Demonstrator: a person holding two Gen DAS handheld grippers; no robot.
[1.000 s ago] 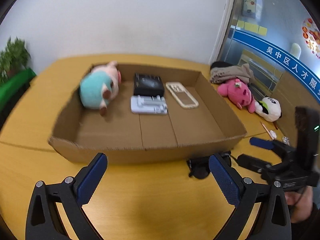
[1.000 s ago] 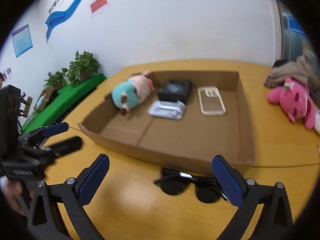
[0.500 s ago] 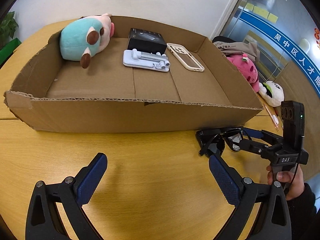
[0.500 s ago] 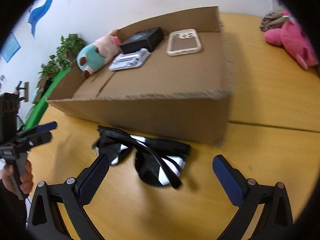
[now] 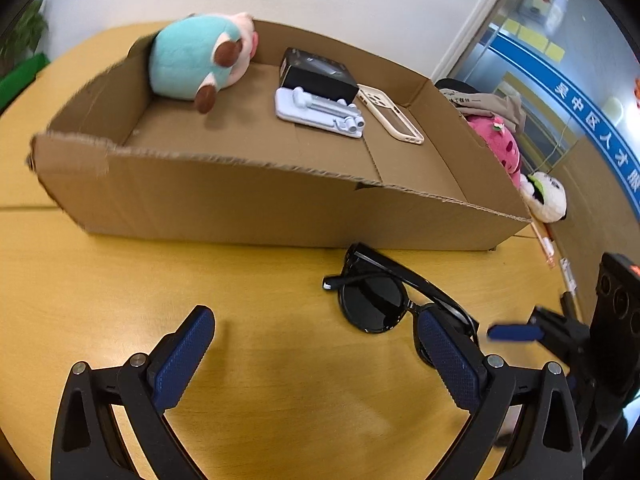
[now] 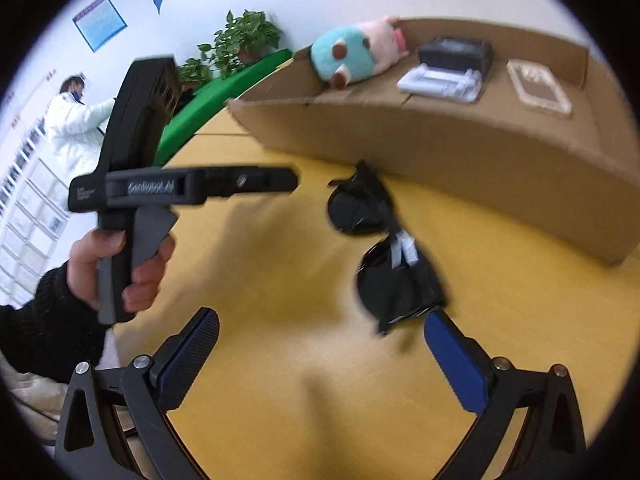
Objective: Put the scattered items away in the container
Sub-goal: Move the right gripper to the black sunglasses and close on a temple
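We have dropped low toward the desk (image 5: 120, 300) over the last second, and the sunglasses (image 5: 376, 304), earlier a small shape under the box's front wall, now fill the near view. This suggests they are the next item to collect. Our left hand-held gripper (image 5: 316, 360) has its ridged blue pads spread wide, empty, with one pad just overlapping the sunglasses. The open cardboard box (image 5: 240, 200), with its rough torn rim, lies just behind the sunglasses and holds a soft teal and pink plush (image 5: 192, 64), a black case (image 5: 320, 76), a white plastic tray (image 5: 316, 114) and a cream phone case (image 5: 392, 120). Our right hand-held gripper (image 6: 320, 356) is also wide apart and empty, close beside the glossy black, round-lensed sunglasses.
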